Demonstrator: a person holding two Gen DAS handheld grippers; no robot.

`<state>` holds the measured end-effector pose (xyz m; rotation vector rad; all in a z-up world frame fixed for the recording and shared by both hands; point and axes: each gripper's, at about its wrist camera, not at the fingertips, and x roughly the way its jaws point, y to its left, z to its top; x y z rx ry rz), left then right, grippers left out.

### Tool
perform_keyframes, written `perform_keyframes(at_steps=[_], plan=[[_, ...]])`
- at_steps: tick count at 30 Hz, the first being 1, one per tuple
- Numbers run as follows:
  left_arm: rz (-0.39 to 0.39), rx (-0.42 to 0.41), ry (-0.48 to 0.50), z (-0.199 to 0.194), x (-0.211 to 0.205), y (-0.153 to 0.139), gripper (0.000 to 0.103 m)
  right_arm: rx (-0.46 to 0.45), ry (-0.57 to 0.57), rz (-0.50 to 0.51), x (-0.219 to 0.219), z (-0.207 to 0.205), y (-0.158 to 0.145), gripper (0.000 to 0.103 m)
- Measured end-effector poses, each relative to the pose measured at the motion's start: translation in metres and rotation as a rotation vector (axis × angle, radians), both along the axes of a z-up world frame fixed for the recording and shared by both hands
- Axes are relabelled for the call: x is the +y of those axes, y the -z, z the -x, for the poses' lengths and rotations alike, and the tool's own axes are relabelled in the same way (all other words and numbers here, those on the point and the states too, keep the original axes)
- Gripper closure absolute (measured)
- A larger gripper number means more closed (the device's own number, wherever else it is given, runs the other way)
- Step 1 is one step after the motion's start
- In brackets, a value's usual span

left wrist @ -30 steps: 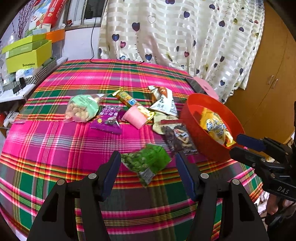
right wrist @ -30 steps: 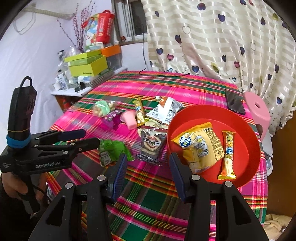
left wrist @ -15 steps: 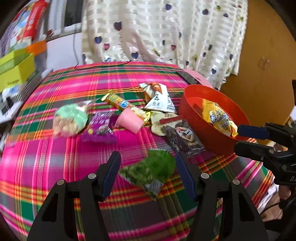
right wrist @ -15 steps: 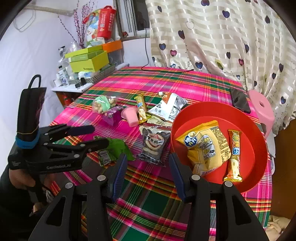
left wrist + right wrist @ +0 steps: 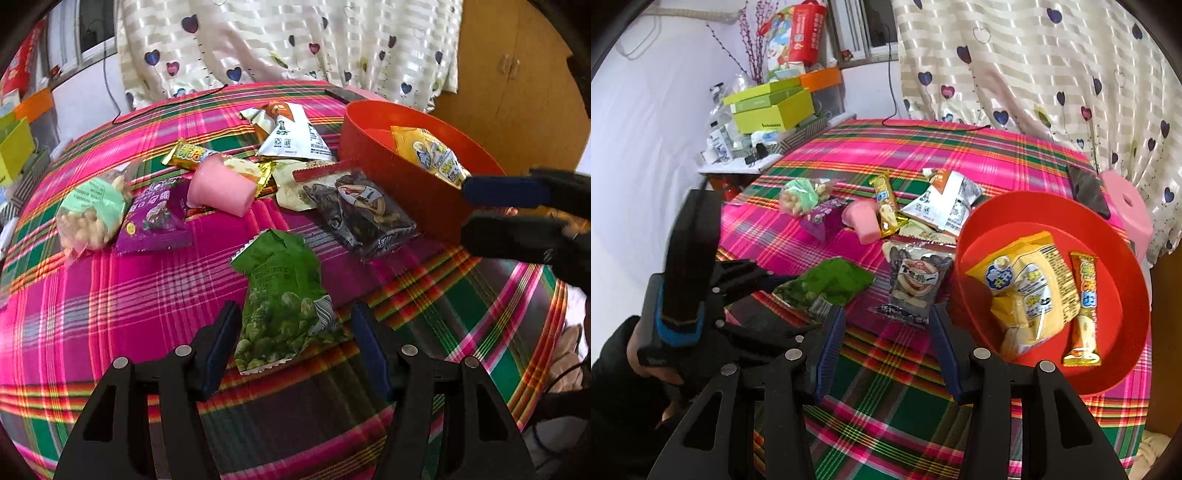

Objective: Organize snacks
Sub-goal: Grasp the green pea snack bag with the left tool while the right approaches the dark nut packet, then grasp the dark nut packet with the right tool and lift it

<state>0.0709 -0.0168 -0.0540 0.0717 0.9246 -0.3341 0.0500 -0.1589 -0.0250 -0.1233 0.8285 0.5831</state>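
left gripper (image 5: 291, 332) wide open, straddling green pea bag (image 5: 284, 306), not gripping; right gripper (image 5: 886, 325) half open, empty. risk: slick crinkly bag slips or drags plaid cloth (image 5: 129, 295) when jaws close.

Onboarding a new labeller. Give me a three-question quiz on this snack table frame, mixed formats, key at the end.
1. True or false: the left gripper already grips the green pea packet.
2. How many snacks lie in the red bowl? A) one B) two C) four
3. Fill in: the dark packet lies on the plaid ____, beside the bowl.

Key: 1 false, its fingers stand apart either side of the packet; 2 B, a yellow bag and a snack bar; 3 tablecloth.
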Motion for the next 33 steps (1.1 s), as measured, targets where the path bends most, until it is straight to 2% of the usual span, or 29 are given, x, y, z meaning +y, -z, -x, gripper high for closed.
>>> perform_keyframes(at_steps=[7,15,17,18,19,24,33], plan=[[0.106,0.020,-0.114,-0.009,0.014,0.000,0.040,0.059,0.058,0.012,0.004,-0.013,0.011,0.057],[0.040,0.011,-0.166,-0.017,0.001,0.002,0.040,0.107,0.109,0.026,0.011,-0.027,0.021,0.057],[0.043,0.008,-0.177,-0.015,0.006,0.002,0.047,0.111,0.108,0.034,0.015,-0.028,0.023,0.057],[0.044,0.009,-0.189,-0.014,0.009,0.002,0.055,0.112,0.108,0.038,0.017,-0.028,0.023,0.057],[0.048,0.011,-0.204,-0.013,0.013,0.001,0.059,0.114,0.107,0.043,0.019,-0.029,0.024,0.057],[0.085,0.006,-0.268,-0.003,0.038,0.002,0.060,0.133,0.126,0.076,0.026,-0.037,0.031,0.057],[0.136,-0.002,-0.302,0.005,0.061,0.003,0.060,0.117,0.189,0.115,0.041,-0.051,0.034,0.057]])
